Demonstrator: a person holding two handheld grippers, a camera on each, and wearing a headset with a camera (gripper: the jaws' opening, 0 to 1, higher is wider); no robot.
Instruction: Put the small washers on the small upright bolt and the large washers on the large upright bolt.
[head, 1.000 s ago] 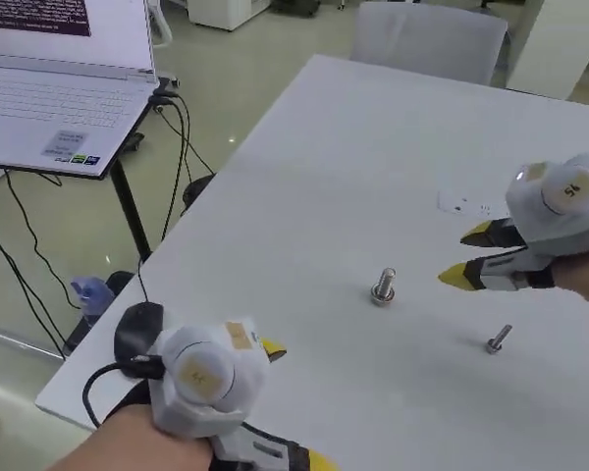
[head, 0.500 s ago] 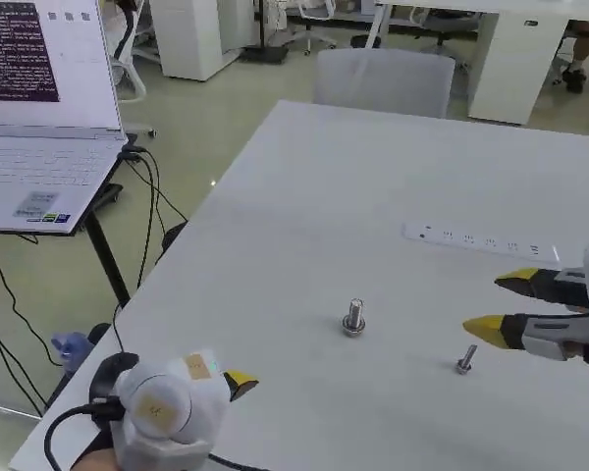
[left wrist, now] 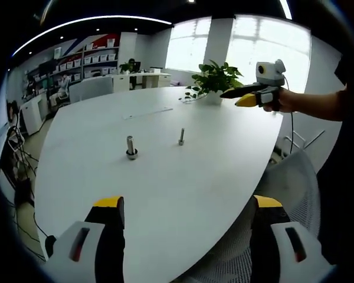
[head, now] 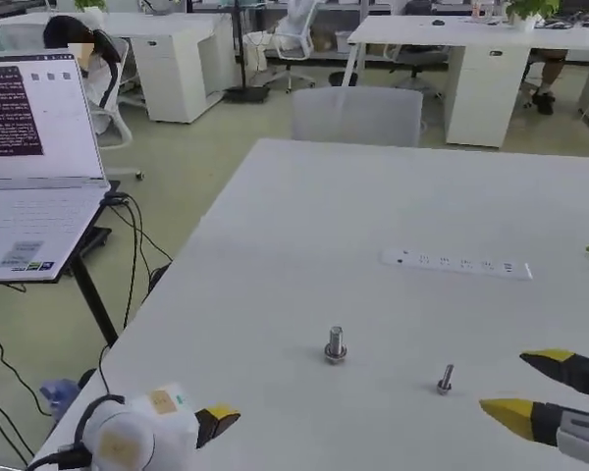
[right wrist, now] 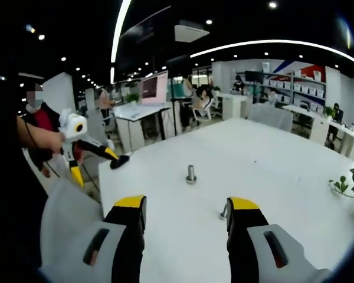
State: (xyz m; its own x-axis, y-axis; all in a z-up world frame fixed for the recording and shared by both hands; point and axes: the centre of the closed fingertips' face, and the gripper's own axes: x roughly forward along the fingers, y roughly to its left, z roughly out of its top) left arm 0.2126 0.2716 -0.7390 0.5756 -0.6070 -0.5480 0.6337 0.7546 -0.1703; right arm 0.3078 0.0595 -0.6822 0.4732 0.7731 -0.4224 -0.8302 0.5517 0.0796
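even office light, fisheye bending at the rims

we are seeing a bright, evenly lit head view, with the white table [head: 304,255] taking soft light and the large bolt [head: 335,345] casting a faint, short shadow. in the left gripper view, the windows [left wrist: 248,44] are blowing out to white glare. in the right gripper view, the ceiling strips [right wrist: 119,35] are bending into arcs, the room is looking dimmer, and the edges are stretching and softening.

Head view looks down; gripper views face each other across the large bolt [head: 335,345] and small bolt [head: 446,379]
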